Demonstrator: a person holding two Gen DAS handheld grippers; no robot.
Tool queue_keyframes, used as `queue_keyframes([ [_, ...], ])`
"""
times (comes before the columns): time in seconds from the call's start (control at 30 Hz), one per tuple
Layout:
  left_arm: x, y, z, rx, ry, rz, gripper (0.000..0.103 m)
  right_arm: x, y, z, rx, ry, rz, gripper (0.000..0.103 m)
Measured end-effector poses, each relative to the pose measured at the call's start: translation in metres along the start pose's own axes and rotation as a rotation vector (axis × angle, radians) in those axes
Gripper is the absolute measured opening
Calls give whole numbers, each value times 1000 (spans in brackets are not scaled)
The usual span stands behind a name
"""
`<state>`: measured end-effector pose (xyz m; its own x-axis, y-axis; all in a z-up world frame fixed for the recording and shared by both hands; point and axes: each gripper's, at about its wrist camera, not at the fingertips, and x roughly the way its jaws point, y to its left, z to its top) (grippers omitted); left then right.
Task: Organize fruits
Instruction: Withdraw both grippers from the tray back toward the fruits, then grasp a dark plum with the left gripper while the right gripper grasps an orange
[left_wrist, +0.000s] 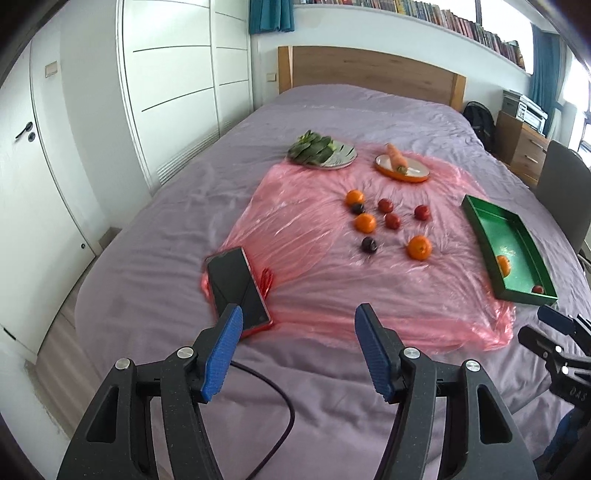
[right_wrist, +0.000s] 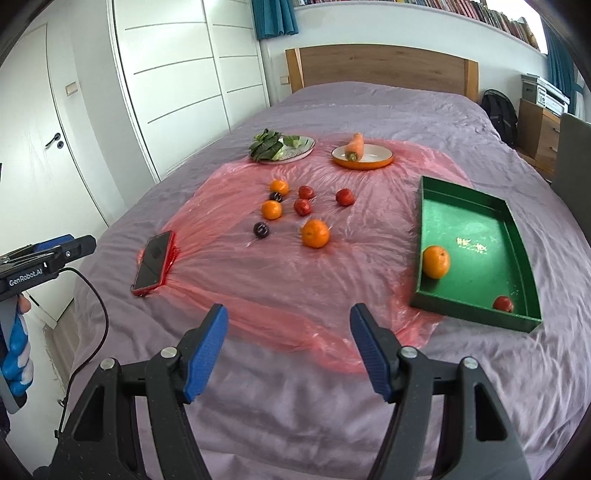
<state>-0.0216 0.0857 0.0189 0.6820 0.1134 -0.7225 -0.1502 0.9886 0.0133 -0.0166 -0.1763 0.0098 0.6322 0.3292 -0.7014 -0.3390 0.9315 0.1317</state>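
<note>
Your left tongs (left_wrist: 298, 319) stand apart with nothing between the blue pads, hanging over the foot end of the bed (left_wrist: 332, 107). Your right tongs (right_wrist: 289, 319) are parted much the same and just as empty, also over the foot end. In the left view the right tongs' tip shows at the bed's right edge; in the right view the left tongs show at its left edge.

A pink sheet (right_wrist: 240, 280) covers the middle of the bed. On it, toward the middle, lie the loose fruits: three oranges, the nearest one (right_wrist: 314, 233) by itself, two more (right_wrist: 272, 209) further back on the left; three red fruits (right_wrist: 345, 196) in a loose group behind it; and two dark plums, one (right_wrist: 261, 229) just left of the nearest orange, the other (right_wrist: 275, 196) between the two far oranges.

The green tray (right_wrist: 424, 229) sits on the sheet's right side, near the bed's right edge. Inside it an orange (right_wrist: 436, 261) rests against the left wall, and a red fruit (right_wrist: 503, 303) lies in the near corner.

Toward the headboard, a plate of greens (right_wrist: 304, 149) stands beside an orange-rimmed plate (right_wrist: 376, 160) carrying a carrot (right_wrist: 355, 146). A phone (right_wrist: 154, 260) lies at the sheet's left corner, near the bed's left edge.
</note>
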Motion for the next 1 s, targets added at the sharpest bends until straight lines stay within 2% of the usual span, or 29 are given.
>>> queue_keyframes([
  [0.2,6,4,-1,-5,6,-18,58,9,17,-8,-18,30,14,103],
  [0.63,37,-5,4,10,46,-54,58,14,-1,0,5,6,1,103],
  [1.0,88,-31,24,29,93,-129,58,63,-13,24,14,48,10,103],
])
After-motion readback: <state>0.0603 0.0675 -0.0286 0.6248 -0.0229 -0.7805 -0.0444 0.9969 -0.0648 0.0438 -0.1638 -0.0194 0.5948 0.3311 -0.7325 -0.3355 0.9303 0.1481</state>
